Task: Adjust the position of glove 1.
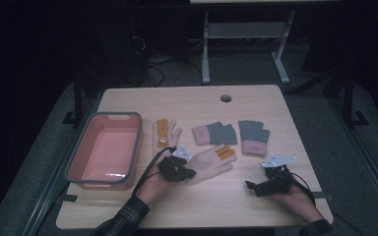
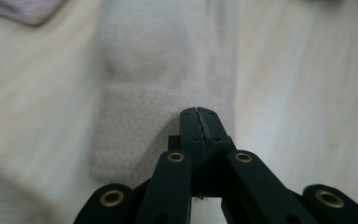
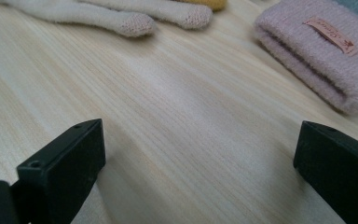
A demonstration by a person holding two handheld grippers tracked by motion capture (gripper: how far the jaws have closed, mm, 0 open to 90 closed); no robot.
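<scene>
- We have our left gripper (image 1: 186, 171) pinched tight on the ribbed cuff of the cream glove (image 1: 210, 161); in the left gripper view the jaws meet with only a sliver of knit at their tips (image 2: 200, 122).
- The cream glove lies flat near the middle of the table (image 1: 236, 201), its orange-tipped fingers pointing right and far, just right of the salmon bin (image 1: 105, 150).
- Our right gripper (image 1: 254, 187) rests on the table at the near right, jaws standing wide apart with bare wood between them (image 3: 196, 154).
- Risk: the bite looks shallow, at the cuff's very edge, so we judge the knit could slip free when we lift, or stretch and drag.
- Risk: a dangling glove swung left toward the bin could brush its rim, or the second cream glove (image 1: 165, 133) lying between, and shift it.
- The high view gives us the layout: the bin, both cream gloves, and two grey-and-pink gloves (image 1: 214, 133) (image 1: 254, 137) farther off.
- The left gripper view gives us the grip itself, close up, which the high view hides under the hand.
- The right gripper view gives us the glove's fingertips (image 3: 135, 23) and a pink cuff with its label (image 3: 321, 51) up close.
</scene>
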